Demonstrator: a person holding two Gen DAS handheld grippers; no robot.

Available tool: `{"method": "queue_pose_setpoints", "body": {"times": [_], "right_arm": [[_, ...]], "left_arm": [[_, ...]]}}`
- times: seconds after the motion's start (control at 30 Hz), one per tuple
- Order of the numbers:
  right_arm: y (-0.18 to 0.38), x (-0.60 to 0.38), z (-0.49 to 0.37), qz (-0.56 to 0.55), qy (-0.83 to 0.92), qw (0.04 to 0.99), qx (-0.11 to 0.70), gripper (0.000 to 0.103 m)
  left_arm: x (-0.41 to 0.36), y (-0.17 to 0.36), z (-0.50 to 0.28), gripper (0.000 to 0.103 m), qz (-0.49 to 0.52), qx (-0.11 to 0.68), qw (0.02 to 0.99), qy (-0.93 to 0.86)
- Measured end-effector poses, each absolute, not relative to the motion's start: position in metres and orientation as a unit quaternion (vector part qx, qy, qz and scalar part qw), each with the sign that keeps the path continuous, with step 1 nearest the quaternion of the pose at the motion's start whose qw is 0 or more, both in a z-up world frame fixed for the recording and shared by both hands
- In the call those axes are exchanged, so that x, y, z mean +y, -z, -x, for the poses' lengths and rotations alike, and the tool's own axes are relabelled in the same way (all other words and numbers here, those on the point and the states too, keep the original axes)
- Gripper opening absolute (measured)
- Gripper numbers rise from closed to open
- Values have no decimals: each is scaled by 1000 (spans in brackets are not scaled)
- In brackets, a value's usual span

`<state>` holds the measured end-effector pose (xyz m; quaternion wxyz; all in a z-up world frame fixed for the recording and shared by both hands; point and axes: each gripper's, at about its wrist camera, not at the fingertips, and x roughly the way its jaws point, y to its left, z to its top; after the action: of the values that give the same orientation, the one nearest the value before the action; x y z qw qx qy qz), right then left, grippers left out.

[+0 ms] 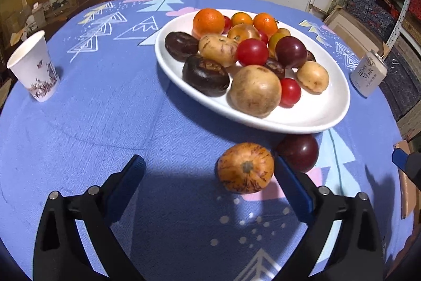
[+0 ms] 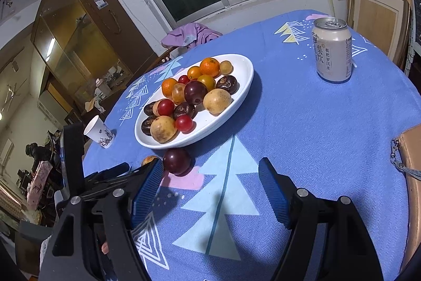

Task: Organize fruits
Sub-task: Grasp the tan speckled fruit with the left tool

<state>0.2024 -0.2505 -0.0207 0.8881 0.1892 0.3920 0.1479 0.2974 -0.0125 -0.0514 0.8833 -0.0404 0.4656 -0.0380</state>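
Left tool (image 1: 209,185) gaped wide round striped orange fruit (image 1: 246,167), probably unpinched; right tool (image 2: 210,195) released; needed centring before clenching

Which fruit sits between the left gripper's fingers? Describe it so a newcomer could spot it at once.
Start at the big white oval plate heaped with fruit on the blue patterned tablecloth. Two fruits lie off it, just beyond its near rim. The one meant is the orange, brown-streaked round fruit with a grey stem scar, beside the smooth dark red plum, inside the open left gripper.
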Motion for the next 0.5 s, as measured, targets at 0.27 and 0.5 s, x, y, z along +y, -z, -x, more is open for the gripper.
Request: {"method": "queue_pose_setpoints", "body": {"times": [0.27, 0.5], "right_arm": [[28, -243, -204, -179, -158, 883, 404, 76], [34, -233, -206, -167, -159, 880, 414, 76]], "left_arm": [[18, 42, -287, 97, 41, 446, 894, 24], [25, 51, -294, 96, 86, 465, 880, 55]]}}
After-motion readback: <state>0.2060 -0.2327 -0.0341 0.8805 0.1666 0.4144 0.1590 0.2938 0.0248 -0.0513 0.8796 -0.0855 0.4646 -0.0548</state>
